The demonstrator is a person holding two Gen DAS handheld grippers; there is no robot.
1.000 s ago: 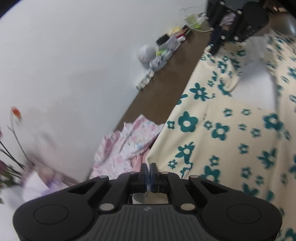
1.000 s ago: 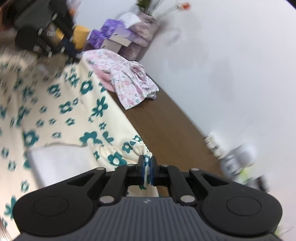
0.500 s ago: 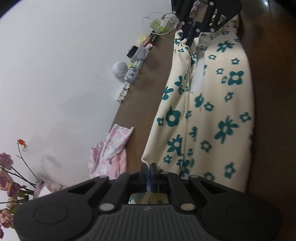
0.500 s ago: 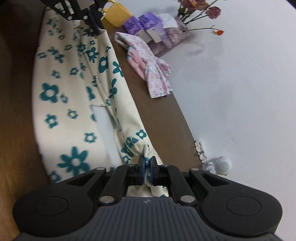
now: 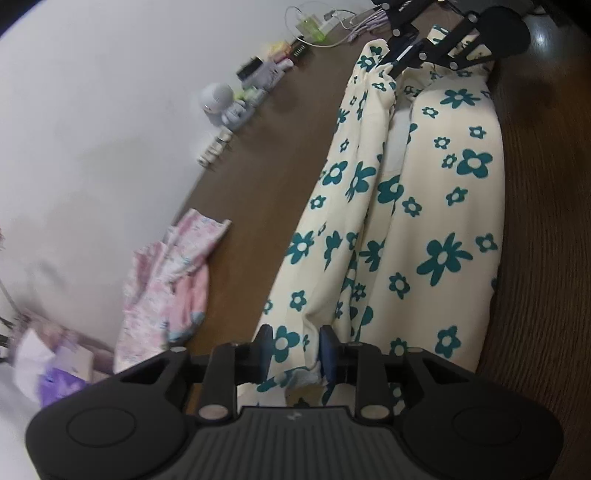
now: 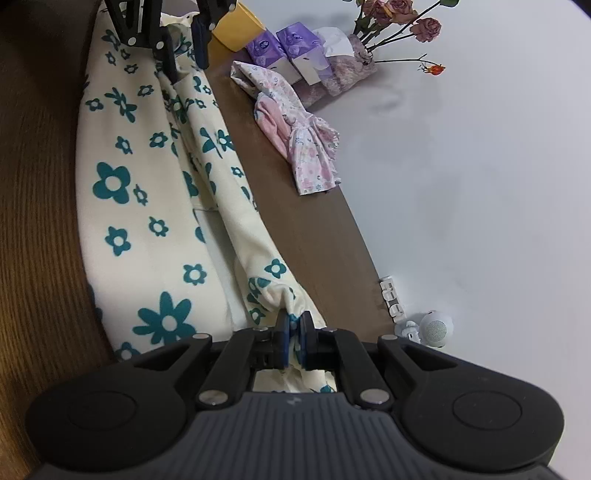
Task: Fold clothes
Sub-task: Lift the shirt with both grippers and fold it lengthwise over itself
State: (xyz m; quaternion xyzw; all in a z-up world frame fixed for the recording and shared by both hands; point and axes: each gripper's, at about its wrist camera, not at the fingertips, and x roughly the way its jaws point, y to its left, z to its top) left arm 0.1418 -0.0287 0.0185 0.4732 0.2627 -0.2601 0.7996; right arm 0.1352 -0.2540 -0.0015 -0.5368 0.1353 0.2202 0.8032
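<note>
A cream garment with teal flowers [image 5: 424, 206] lies stretched lengthwise on the brown table [image 5: 266, 155], its far long edge folded over. My left gripper [image 5: 295, 349] is open, its jaws either side of the cloth's near end without pinching it. In the right wrist view the same left gripper [image 6: 186, 61] stands open over the far end. My right gripper [image 6: 294, 326] is shut on a bunched corner of the garment [image 6: 122, 206]; from the left wrist view, that right gripper [image 5: 391, 68] pinches the far corner.
A pink floral garment [image 6: 295, 136] lies by the wall. Behind it stand purple tissue packs [image 6: 288, 48], a vase of roses [image 6: 354, 59] and a yellow box [image 6: 236, 33]. A white speaker [image 5: 218, 99], small items and cables line the wall edge.
The garment has come down flat onto the table. My left gripper has opened and let go of its corner. My right gripper stays shut on its corner.
</note>
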